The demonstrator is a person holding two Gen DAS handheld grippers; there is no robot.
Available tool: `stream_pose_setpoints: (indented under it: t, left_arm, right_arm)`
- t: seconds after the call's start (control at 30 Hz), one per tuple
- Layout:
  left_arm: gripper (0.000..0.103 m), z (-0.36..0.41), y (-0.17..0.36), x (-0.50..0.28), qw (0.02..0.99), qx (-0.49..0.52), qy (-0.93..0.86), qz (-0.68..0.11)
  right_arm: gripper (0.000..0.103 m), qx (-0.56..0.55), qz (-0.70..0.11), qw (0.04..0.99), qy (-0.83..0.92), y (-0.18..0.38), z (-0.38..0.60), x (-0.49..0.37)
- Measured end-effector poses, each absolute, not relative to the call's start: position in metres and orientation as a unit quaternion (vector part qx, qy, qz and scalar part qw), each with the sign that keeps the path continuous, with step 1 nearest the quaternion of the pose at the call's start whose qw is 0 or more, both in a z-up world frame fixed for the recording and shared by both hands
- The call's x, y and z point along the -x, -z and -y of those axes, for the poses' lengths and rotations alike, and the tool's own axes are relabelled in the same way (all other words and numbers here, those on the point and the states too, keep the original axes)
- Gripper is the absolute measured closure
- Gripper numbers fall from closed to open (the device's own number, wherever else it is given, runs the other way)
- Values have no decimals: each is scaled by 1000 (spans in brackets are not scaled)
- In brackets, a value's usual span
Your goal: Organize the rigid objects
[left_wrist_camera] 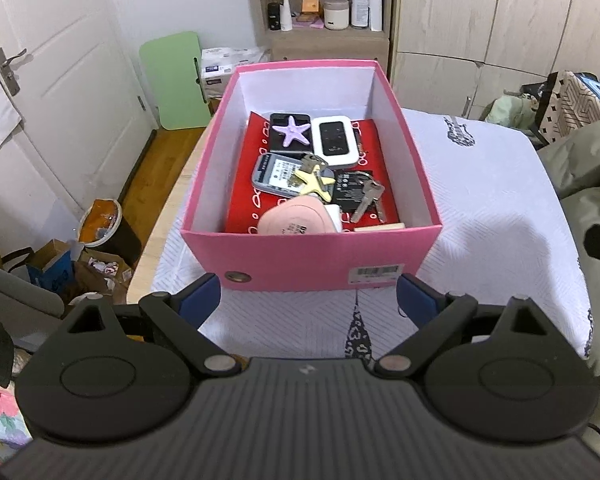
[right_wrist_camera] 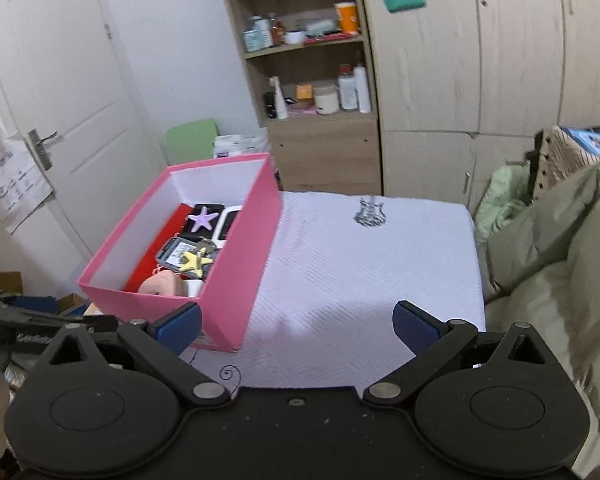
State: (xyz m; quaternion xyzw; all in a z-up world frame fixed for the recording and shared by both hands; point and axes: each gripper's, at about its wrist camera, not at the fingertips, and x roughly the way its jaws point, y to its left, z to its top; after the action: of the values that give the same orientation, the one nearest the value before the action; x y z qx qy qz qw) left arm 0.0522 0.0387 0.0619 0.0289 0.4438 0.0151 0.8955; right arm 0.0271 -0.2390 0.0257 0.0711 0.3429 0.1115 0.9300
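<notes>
A pink box [left_wrist_camera: 308, 258] stands on a white cloth on the table. Inside lie a purple starfish [left_wrist_camera: 291, 131] on a black case, a white device [left_wrist_camera: 335, 140], a grey tin [left_wrist_camera: 274, 174], a yellow starfish [left_wrist_camera: 315, 185], keys [left_wrist_camera: 370, 196] and a pink round case [left_wrist_camera: 294, 222], all on a red sheet. My left gripper [left_wrist_camera: 308, 300] is open and empty just in front of the box. My right gripper [right_wrist_camera: 298, 330] is open and empty over the cloth, right of the box [right_wrist_camera: 236, 280], which also shows the purple starfish [right_wrist_camera: 204, 218] and yellow starfish [right_wrist_camera: 196, 261].
A wooden shelf unit [right_wrist_camera: 320, 80] with bottles and jars stands behind the table beside a wardrobe [right_wrist_camera: 480, 60]. A white door [left_wrist_camera: 48, 80] is on the left. Bags and boxes [left_wrist_camera: 80, 256] clutter the floor at left. Green-grey fabric [right_wrist_camera: 560, 260] lies at right.
</notes>
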Motion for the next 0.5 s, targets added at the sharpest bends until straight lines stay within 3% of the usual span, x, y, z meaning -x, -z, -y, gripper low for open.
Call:
stream_pose_setpoints:
  t: [0.5]
  left_arm:
    - [7,-28,-54,-49,894,-26,-17,-447]
  right_arm:
    - [0,-52,-343,933,-89,-18,243,-28]
